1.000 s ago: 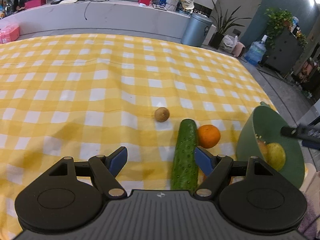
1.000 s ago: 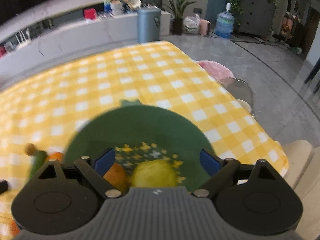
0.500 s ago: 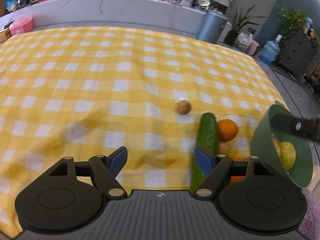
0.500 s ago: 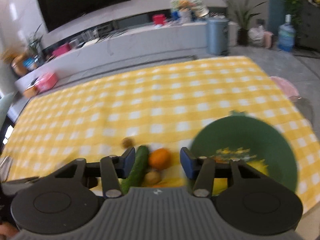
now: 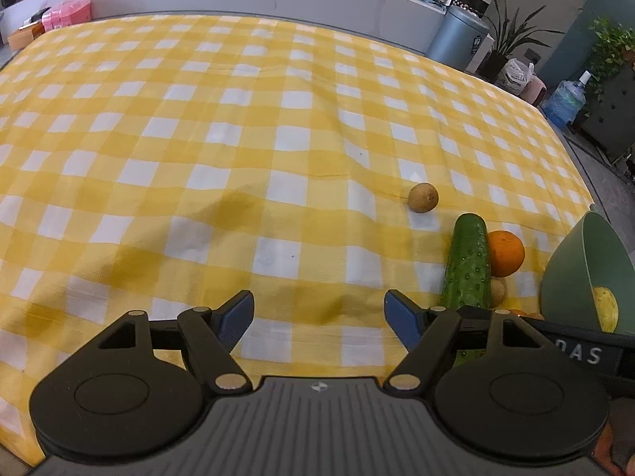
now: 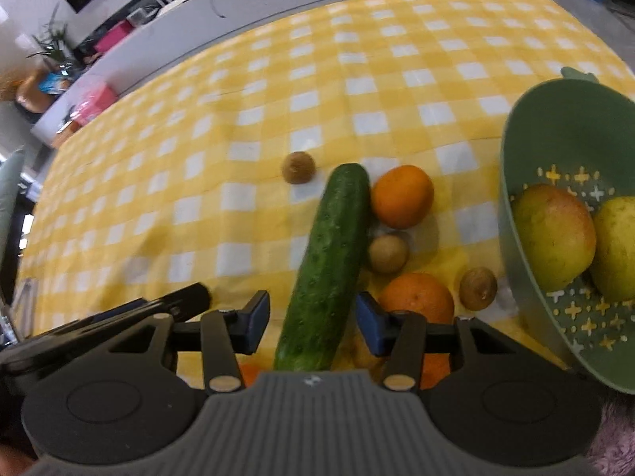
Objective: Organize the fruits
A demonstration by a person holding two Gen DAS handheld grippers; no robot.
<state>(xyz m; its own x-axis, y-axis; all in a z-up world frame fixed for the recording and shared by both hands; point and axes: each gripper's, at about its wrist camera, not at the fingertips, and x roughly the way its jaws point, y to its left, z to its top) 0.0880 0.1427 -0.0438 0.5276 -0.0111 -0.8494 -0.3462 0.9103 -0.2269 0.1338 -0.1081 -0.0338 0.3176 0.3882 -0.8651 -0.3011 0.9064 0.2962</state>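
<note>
Right gripper [image 6: 311, 321] tilted down over the near end of a cucumber [image 6: 327, 265], jaws having just been narrowing, now half-closed with the cucumber between the blue pads but a sliver of gap on each side, so not yet clamped. Left gripper [image 5: 319, 315] spread wide and holding nothing, above bare yellow checked tablecloth [image 5: 198, 158], well left of the fruit. Cucumber lying lengthwise on the cloth, far end just beside an orange [image 6: 403, 196]; a brown kiwi [image 6: 298, 167] a little beyond its tip, another kiwi [image 6: 388, 253] touching its right flank, a second orange [image 6: 416, 297] partly behind the right pad, a third kiwi [image 6: 478, 288] near the bowl. Green strainer bowl [image 6: 555, 119] at the table's right edge (tipped toward the camera), containing a reddish-yellow apple [image 6: 553, 238] and a yellow pear [image 6: 617, 246] touching each other
</note>
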